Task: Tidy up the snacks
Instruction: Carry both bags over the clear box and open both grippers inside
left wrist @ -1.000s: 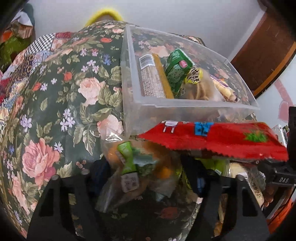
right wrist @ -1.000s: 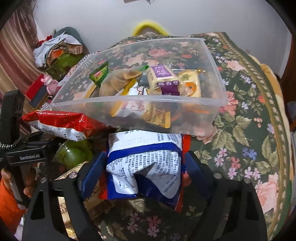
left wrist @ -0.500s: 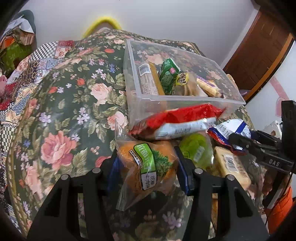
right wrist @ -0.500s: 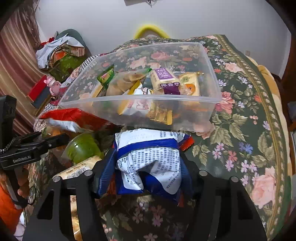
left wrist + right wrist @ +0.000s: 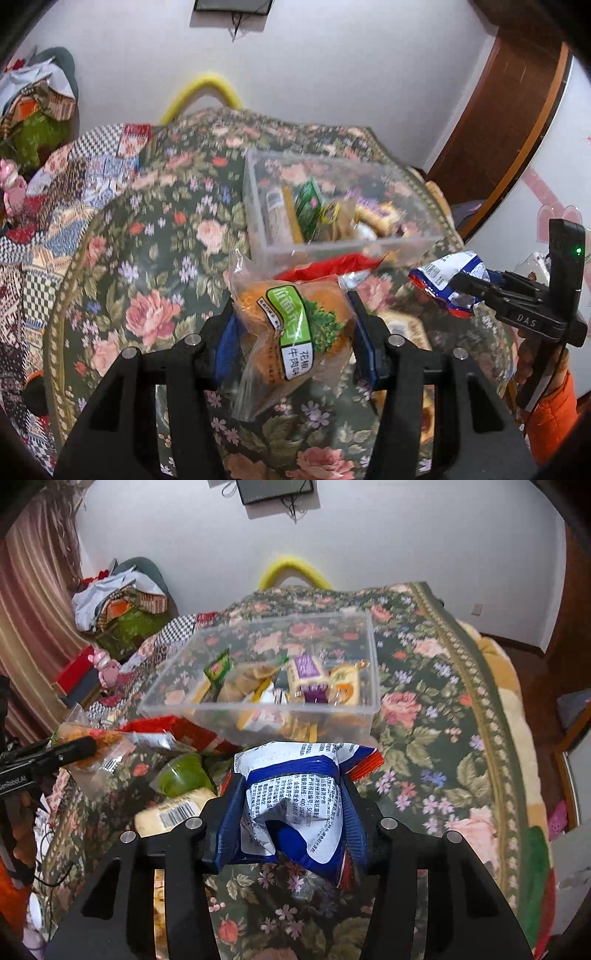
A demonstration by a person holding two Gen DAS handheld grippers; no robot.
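Floral bedspread (image 5: 424,716), left claw (image 5: 291,328) gripping orange green-labelled packet (image 5: 295,325), right claw (image 5: 291,812) just closed on crumpled blue-white packet (image 5: 295,797)

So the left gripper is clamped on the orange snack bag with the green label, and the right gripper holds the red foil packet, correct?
Not quite. The left gripper does clamp the orange snack bag with the green label, but the right wrist view shows the right gripper holding a blue-and-white printed packet; the red foil packet lies loose on the floral cloth.

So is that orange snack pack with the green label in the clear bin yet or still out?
Out. The orange snack pack is clamped in the left gripper, in front of the clear bin, which already holds other snacks.
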